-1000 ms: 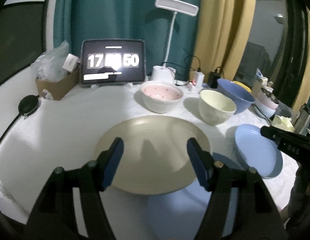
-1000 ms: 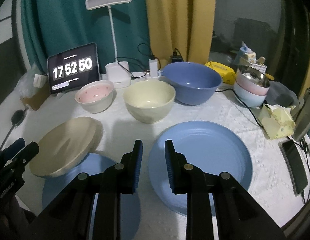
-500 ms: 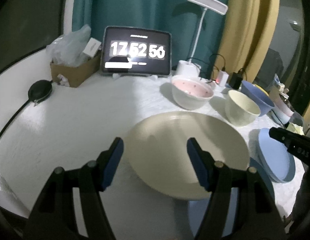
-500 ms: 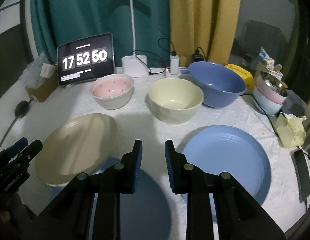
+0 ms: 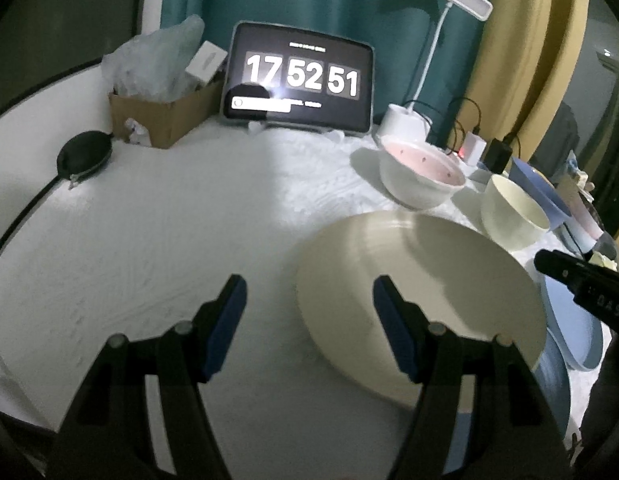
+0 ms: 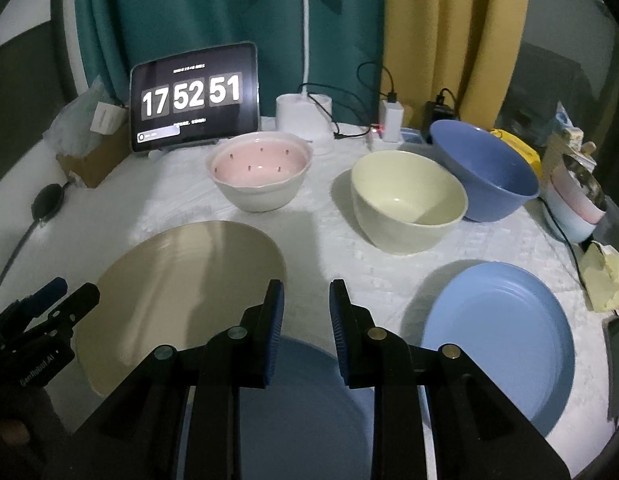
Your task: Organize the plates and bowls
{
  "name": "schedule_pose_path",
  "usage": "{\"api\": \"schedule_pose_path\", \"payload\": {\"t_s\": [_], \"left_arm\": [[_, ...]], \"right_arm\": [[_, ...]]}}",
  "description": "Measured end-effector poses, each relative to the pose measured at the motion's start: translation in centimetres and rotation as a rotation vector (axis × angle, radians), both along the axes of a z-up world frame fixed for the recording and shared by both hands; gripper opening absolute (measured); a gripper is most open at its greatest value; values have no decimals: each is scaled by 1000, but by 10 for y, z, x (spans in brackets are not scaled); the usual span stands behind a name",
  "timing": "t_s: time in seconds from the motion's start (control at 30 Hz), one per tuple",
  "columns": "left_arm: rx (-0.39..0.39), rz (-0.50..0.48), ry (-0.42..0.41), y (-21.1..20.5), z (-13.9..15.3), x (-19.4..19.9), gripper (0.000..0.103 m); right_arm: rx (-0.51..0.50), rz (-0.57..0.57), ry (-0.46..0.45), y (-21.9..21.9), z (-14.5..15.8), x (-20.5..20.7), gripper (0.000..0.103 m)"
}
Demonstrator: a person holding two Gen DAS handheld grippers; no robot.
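A cream plate (image 6: 181,284) (image 5: 421,296) lies partly over a blue plate (image 6: 305,408) at the table's front. A second blue plate (image 6: 497,344) lies at the right. Behind stand a pink-lined white bowl (image 6: 261,176) (image 5: 421,176), a cream bowl (image 6: 405,200) (image 5: 513,216) and a large blue bowl (image 6: 485,168). My left gripper (image 5: 309,320) is open and empty, left of the cream plate's near edge; it also shows in the right wrist view (image 6: 65,296). My right gripper (image 6: 306,332) has a narrow gap between its jaws, holds nothing, and hovers above the front blue plate.
A tablet clock (image 6: 193,96), a desk lamp base (image 6: 305,116), chargers with cables (image 6: 389,120) and a cardboard box (image 5: 161,112) line the back. A black pouch with cord (image 5: 83,156) lies left. Stacked small bowls (image 6: 577,208), crumpled paper (image 6: 605,280) and a phone (image 6: 617,360) sit right.
My left gripper has swung left, so the cream plate now sits to its right. My right gripper has shifted left and back, from over the right blue plate to over the front one.
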State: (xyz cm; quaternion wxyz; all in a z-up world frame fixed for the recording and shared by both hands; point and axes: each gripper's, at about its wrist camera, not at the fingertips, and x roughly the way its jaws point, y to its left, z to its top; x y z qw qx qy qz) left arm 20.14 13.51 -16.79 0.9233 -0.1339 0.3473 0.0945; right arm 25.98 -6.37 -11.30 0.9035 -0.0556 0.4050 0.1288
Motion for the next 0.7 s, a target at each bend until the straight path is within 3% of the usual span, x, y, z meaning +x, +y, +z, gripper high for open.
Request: {"api": "schedule_pose_path", "payload": {"t_s": [0.7], "left_arm": [[-8, -35, 92, -3, -20, 28, 67]], "right_arm": [[-4, 17, 99, 17, -31, 24, 25]]}}
